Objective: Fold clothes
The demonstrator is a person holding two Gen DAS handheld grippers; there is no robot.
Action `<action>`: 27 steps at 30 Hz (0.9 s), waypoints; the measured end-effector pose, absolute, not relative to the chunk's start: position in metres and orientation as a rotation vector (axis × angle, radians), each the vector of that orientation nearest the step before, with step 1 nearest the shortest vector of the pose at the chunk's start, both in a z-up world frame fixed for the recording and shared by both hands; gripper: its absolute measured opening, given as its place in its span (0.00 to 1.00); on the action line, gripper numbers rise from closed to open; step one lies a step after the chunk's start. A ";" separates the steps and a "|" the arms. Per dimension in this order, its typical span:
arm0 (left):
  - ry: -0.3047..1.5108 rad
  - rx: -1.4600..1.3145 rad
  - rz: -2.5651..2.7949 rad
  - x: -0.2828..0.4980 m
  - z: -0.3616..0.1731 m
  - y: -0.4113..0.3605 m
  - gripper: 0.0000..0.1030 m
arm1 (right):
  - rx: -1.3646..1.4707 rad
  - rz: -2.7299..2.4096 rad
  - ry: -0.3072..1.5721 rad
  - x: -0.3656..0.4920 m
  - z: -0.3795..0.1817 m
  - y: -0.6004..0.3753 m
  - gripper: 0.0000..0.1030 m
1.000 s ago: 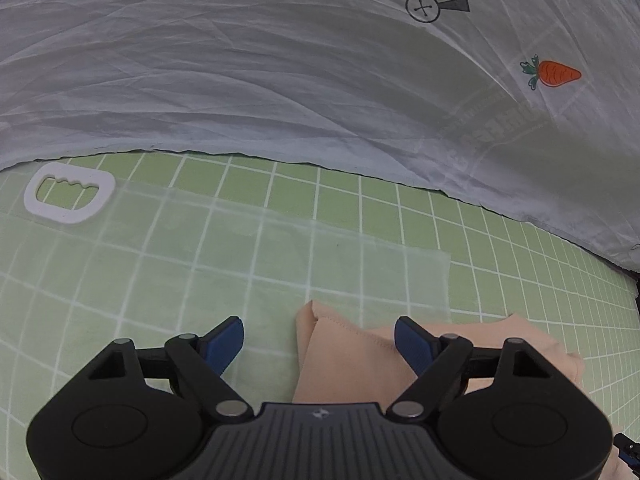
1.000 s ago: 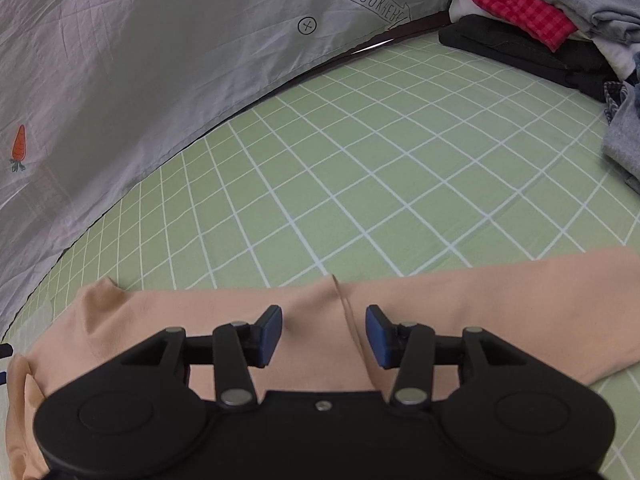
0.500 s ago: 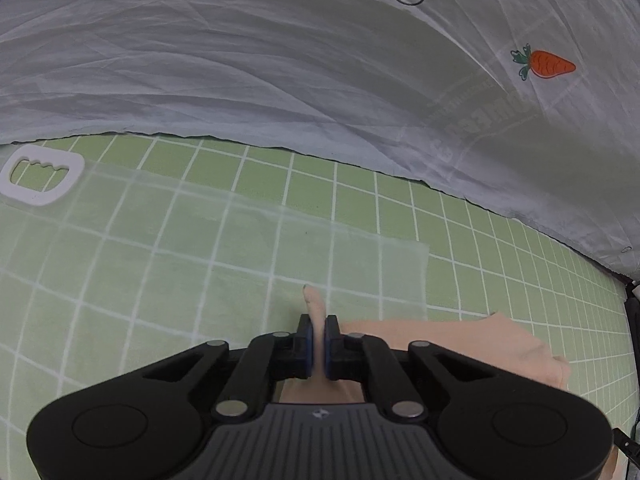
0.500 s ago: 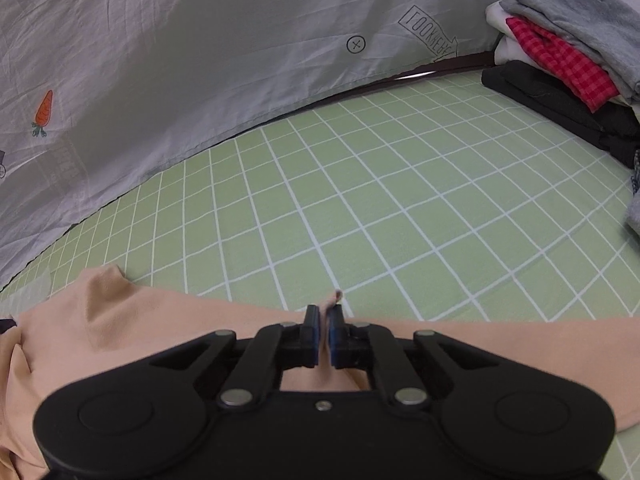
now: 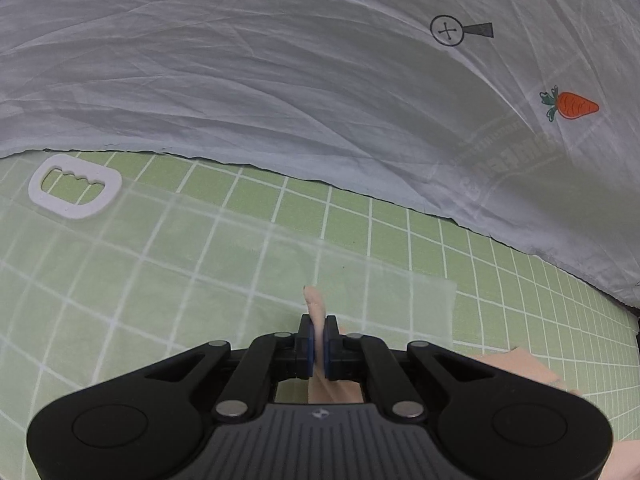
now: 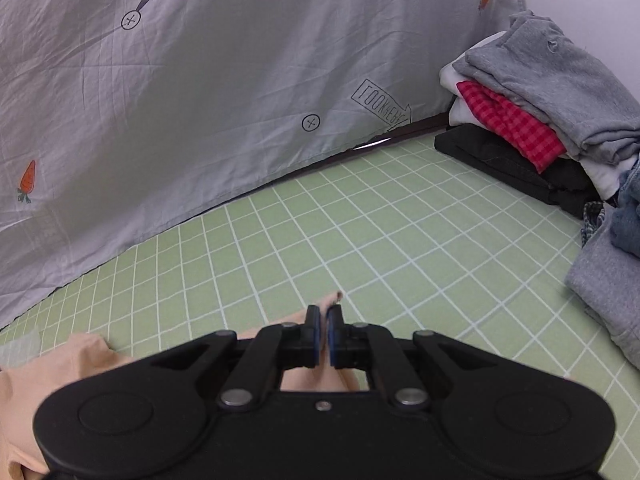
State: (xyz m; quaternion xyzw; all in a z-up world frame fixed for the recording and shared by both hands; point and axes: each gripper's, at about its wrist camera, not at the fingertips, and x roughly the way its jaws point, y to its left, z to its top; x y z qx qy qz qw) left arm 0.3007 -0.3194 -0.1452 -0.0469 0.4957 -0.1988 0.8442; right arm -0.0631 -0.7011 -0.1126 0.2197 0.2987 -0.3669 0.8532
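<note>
In the left wrist view, a white plastic handle ring [image 5: 75,186] lies at the far left on a thin clear sheet [image 5: 224,256] spread flat over the green checked surface [image 5: 120,360]. Behind it a grey cloth backdrop [image 5: 240,80] hangs along the far side, printed with a crossed-circle mark [image 5: 448,31] and, further right, an orange carrot [image 5: 572,105]. Near the middle, the left claw [image 5: 318,344] is clamped on a fold of the peach garment [image 5: 316,308]; a small tip of the fabric sticks up beyond the 2 blue pads [image 5: 306,346], and more of the garment lies on the surface at the near right. In the right wrist view, the same peach garment [image 6: 60,364] spreads over the near left of the green checked surface [image 6: 360,240], with a corner of the clear sheet just beyond it at the left edge. The right claw [image 6: 323,336] is closed on another pinch of the garment, a little peak of fabric showing past the pads, and the cloth under it is drawn up from the surface. The backdrop [image 6: 200,100] in this view carries another carrot [image 6: 27,178] at the left and an arrow label [image 6: 382,107] towards the right. At the far right stands a stack of folded clothes [image 6: 532,120]: grey on top, red check beneath it, black at the bottom. Just beside it, nearer and at the right edge, lie loose grey and blue clothes [image 6: 612,272].
</note>
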 end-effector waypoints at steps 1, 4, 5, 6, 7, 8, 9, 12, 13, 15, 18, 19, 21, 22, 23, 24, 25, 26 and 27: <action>1.050 -0.090 -0.416 0.301 -0.148 -0.320 0.05 | 0.468 -0.775 0.641 -0.063 -0.117 -0.701 0.04; 1.044 -0.066 -0.408 0.300 -0.151 -0.322 0.07 | 0.485 -0.788 0.679 -0.063 -0.129 -0.701 0.04; 1.042 -0.056 -0.406 0.300 -0.151 -0.324 0.09 | 0.495 -0.790 0.686 -0.063 -0.132 -0.702 0.04; 1.039 -0.050 -0.404 0.300 -0.151 -0.325 0.10 | 0.504 -0.792 0.693 -0.063 -0.135 -0.702 0.04; 1.040 -0.050 -0.406 0.300 -0.150 -0.325 0.18 | 0.519 -0.794 0.694 -0.064 -0.137 -0.703 0.05; 1.043 -0.058 -0.408 0.302 -0.148 -0.325 0.25 | 0.538 -0.794 0.689 -0.065 -0.138 -0.704 0.05; 1.047 -0.067 -0.410 0.303 -0.146 -0.324 0.39 | 0.556 -0.795 0.682 -0.066 -0.139 -0.704 0.05; 1.014 -0.081 -0.392 0.298 -0.129 -0.320 0.63 | 0.583 -0.794 0.650 -0.070 -0.134 -0.703 0.05; 1.000 -0.080 -0.391 0.293 -0.122 -0.317 0.67 | 0.575 -0.787 0.638 -0.071 -0.129 -0.701 0.05; 0.971 -0.079 -0.391 0.282 -0.108 -0.313 0.72 | 0.552 -0.763 0.610 -0.072 -0.118 -0.693 0.05; 0.959 -0.059 -0.399 0.253 -0.093 -0.307 0.74 | 0.532 -0.704 0.558 -0.075 -0.101 -0.676 0.05; 0.959 -0.046 -0.402 0.242 -0.090 -0.304 0.74 | 0.530 -0.680 0.546 -0.076 -0.097 -0.669 0.05; 0.961 -0.021 -0.409 0.220 -0.085 -0.297 0.74 | 0.534 -0.627 0.535 -0.078 -0.090 -0.651 0.05; 0.963 -0.012 -0.414 0.206 -0.084 -0.294 0.74 | 0.535 -0.596 0.535 -0.079 -0.089 -0.641 0.05; 0.966 -0.003 -0.419 0.192 -0.084 -0.290 0.74 | 0.535 -0.561 0.541 -0.081 -0.089 -0.630 0.05; 0.969 0.006 -0.424 0.178 -0.083 -0.286 0.74 | 0.536 -0.522 0.553 -0.083 -0.090 -0.618 0.05; 0.978 0.003 -0.427 0.166 -0.085 -0.281 0.75 | 0.537 -0.481 0.570 -0.085 -0.093 -0.605 0.05; 0.990 -0.006 -0.428 0.154 -0.086 -0.275 0.75 | 0.541 -0.438 0.593 -0.087 -0.097 -0.592 0.05; 1.004 -0.015 -0.430 0.143 -0.088 -0.271 0.75 | 0.549 -0.394 0.622 -0.089 -0.103 -0.579 0.05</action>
